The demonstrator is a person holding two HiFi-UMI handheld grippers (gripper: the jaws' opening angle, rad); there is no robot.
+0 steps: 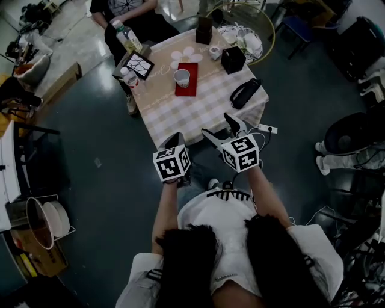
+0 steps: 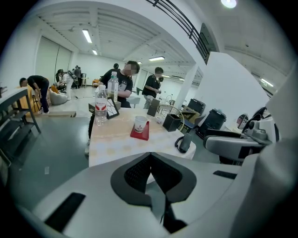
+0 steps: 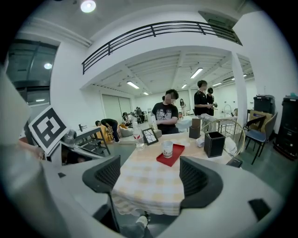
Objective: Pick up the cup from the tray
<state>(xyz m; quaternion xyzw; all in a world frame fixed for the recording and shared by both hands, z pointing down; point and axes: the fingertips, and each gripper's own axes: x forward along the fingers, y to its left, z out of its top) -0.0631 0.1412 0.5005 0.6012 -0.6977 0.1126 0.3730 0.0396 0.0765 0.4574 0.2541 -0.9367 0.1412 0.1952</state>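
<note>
A white cup [image 1: 181, 77] stands upright on a red tray [image 1: 191, 86] near the far middle of the checked table [image 1: 198, 111]. Both grippers hover short of the table's near edge, well apart from the cup. My left gripper [image 1: 175, 142] is shut with nothing in it; in the left gripper view its pads [image 2: 139, 173] meet, and the cup [image 2: 140, 123] is far ahead. My right gripper [image 1: 219, 126] is open and empty. In the right gripper view the cup [image 3: 167, 148] and tray [image 3: 176, 156] show between its spread fingers [image 3: 198, 179].
On the table are a black box [image 1: 233, 59], a dark pouch [image 1: 245, 93] at the right edge, a framed picture [image 1: 139, 65], water bottles [image 1: 128, 38] and a wire basket [image 1: 248, 27]. A person [image 1: 129, 12] sits at the far side. A fan [image 1: 352, 135] stands on the right.
</note>
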